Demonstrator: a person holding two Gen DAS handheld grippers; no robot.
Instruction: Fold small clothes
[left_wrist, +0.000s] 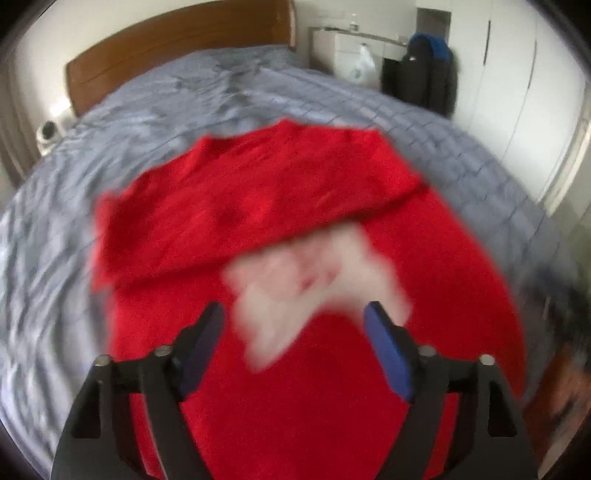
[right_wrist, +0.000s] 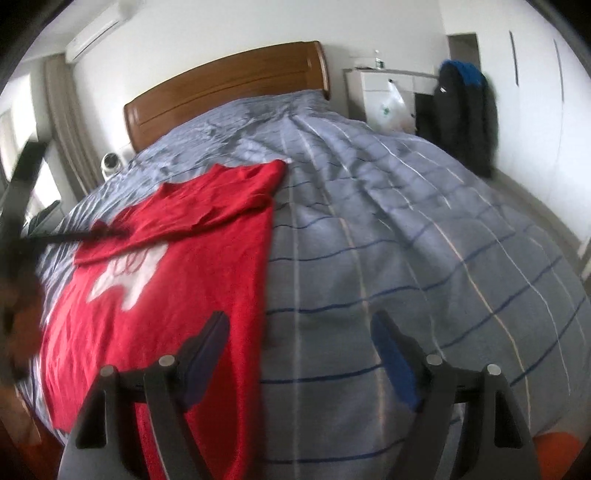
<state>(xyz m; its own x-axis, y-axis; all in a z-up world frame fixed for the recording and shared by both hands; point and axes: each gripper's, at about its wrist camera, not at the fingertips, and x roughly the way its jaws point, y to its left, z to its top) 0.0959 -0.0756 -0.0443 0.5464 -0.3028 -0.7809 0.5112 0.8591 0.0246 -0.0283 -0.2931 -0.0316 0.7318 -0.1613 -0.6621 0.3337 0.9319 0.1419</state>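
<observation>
A red shirt (left_wrist: 280, 221) with a white print (left_wrist: 317, 280) is lying on the grey striped bed cover (right_wrist: 406, 240), its far part folded back over the print's top edge. The left gripper (left_wrist: 295, 332) is hovering over the shirt, jaws spread wide and holding nothing. The right gripper (right_wrist: 299, 343) is hanging over the shirt's right edge, jaws likewise wide and empty. A wooden headboard (right_wrist: 229, 88) is standing at the far end.

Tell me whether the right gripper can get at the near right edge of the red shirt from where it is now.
Probably yes. The right gripper is open and empty, and the red shirt has its right edge lying flat on the striped duvet just below the gripper's left finger. Nothing lies between them.
</observation>
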